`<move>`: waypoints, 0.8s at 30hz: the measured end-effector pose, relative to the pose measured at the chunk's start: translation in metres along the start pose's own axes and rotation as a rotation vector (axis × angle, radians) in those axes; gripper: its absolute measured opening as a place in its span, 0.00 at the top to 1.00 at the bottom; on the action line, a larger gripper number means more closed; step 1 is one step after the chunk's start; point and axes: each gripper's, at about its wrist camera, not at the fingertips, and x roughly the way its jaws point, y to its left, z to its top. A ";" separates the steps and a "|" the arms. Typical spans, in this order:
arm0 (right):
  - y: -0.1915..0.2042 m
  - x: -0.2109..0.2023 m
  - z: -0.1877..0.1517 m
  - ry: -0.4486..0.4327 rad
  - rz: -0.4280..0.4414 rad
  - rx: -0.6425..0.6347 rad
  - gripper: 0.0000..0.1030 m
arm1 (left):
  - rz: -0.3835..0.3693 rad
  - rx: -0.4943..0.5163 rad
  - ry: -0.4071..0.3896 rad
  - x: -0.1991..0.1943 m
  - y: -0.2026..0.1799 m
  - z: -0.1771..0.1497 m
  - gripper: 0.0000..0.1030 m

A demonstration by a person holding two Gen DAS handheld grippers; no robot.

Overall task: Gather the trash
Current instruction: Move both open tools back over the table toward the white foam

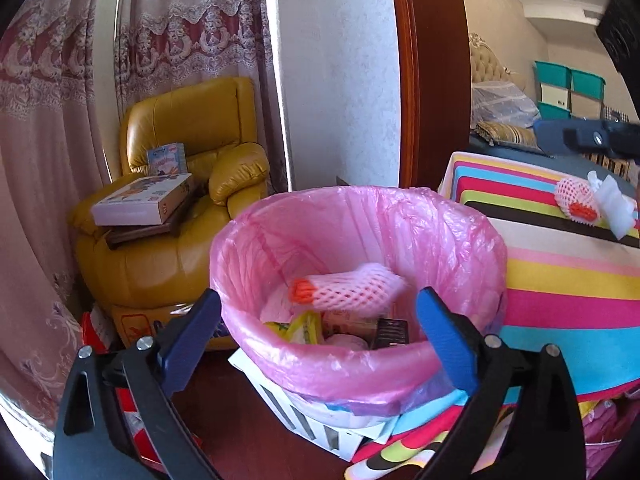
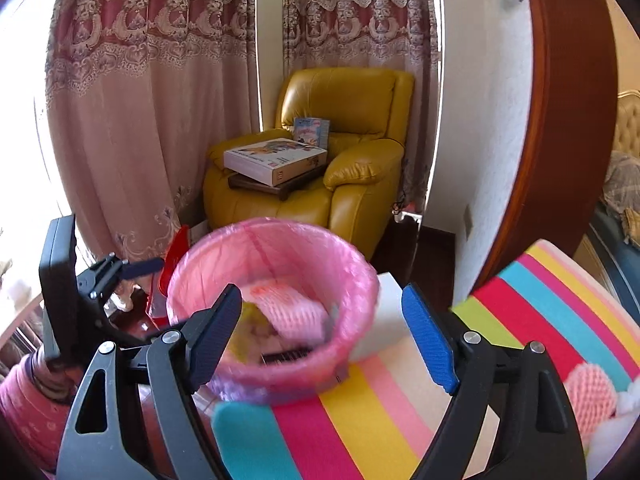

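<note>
A trash bin with a pink liner (image 1: 460, 240) (image 2: 352, 276) stands beside a table with a striped cloth (image 1: 560, 276) (image 2: 360, 412). A pink foam fruit net (image 1: 352, 288) (image 2: 296, 312) lies in the bin over other trash. My left gripper (image 1: 320, 320) is open and empty just above the bin's near rim. My right gripper (image 2: 324, 328) is open and empty over the table edge near the bin. Another pink foam net (image 1: 576, 200) (image 2: 592, 396) and a white wrapper (image 1: 612, 204) lie on the table. The right gripper shows in the left wrist view (image 1: 588, 138), the left one in the right wrist view (image 2: 120, 276).
A yellow armchair (image 1: 192, 128) (image 2: 360, 176) with boxes (image 1: 140, 200) (image 2: 276, 160) stands behind the bin by lace curtains (image 2: 160, 80). A wooden door frame (image 1: 432, 80) is on the right. Red items (image 2: 172, 264) sit on the floor left of the bin.
</note>
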 end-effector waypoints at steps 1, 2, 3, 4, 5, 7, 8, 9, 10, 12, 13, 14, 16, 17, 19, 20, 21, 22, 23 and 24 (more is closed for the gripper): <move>-0.003 -0.004 -0.005 0.000 -0.007 0.004 0.24 | -0.005 -0.004 0.001 -0.001 -0.003 0.000 0.05; -0.006 -0.009 -0.012 0.003 -0.015 0.009 0.24 | -0.011 -0.001 0.002 -0.002 -0.006 -0.001 0.05; -0.011 -0.014 -0.021 0.008 -0.027 0.014 0.24 | -0.020 0.007 0.003 -0.004 -0.012 -0.002 0.05; -0.016 -0.018 -0.027 0.012 -0.042 0.019 0.24 | -0.027 0.015 0.002 -0.005 -0.017 -0.001 0.05; -0.018 -0.019 -0.032 0.014 -0.053 0.022 0.24 | -0.036 0.026 -0.001 -0.007 -0.024 -0.002 0.05; -0.029 -0.027 -0.047 0.024 -0.083 0.035 0.23 | -0.055 0.039 -0.008 -0.009 -0.040 -0.002 0.05; -0.033 -0.030 -0.052 0.027 -0.095 0.041 0.22 | -0.072 0.038 -0.010 -0.010 -0.050 -0.002 0.05; -0.040 -0.034 -0.059 0.032 -0.117 0.051 0.22 | -0.092 0.036 -0.010 -0.011 -0.059 -0.001 0.05; -0.048 -0.039 -0.066 0.039 -0.140 0.063 0.22 | -0.127 0.035 -0.012 -0.012 -0.071 0.000 0.05; -0.064 -0.050 -0.078 0.045 -0.178 0.084 0.22 | -0.177 0.039 -0.016 -0.013 -0.092 0.003 0.05; -0.070 -0.055 -0.082 0.045 -0.197 0.096 0.22 | -0.195 0.042 -0.017 -0.014 -0.101 0.004 0.05; -0.083 -0.064 -0.090 0.043 -0.222 0.125 0.22 | -0.220 0.046 -0.017 -0.014 -0.113 0.005 0.05; -0.099 -0.078 -0.102 0.037 -0.246 0.166 0.22 | -0.264 0.053 -0.008 -0.013 -0.134 0.006 0.05; -0.108 -0.087 -0.108 0.032 -0.272 0.183 0.22 | -0.282 0.061 0.002 -0.010 -0.145 0.006 0.05; -0.125 -0.103 -0.120 0.026 -0.320 0.203 0.22 | -0.314 0.080 0.021 -0.007 -0.164 0.007 0.05; -0.136 -0.114 -0.127 0.021 -0.347 0.223 0.22 | -0.328 0.091 0.027 -0.006 -0.174 0.007 0.05; -0.144 -0.120 -0.130 0.019 -0.362 0.235 0.22 | -0.339 0.099 0.029 -0.006 -0.181 0.008 0.05; -0.153 -0.129 -0.135 0.016 -0.386 0.251 0.22 | -0.352 0.110 0.029 -0.006 -0.189 0.008 0.05; -0.159 -0.134 -0.138 0.014 -0.401 0.260 0.22 | -0.361 0.122 0.026 -0.005 -0.197 0.009 0.05; -0.168 -0.141 -0.142 0.014 -0.423 0.271 0.22 | -0.367 0.132 0.021 -0.005 -0.203 0.010 0.05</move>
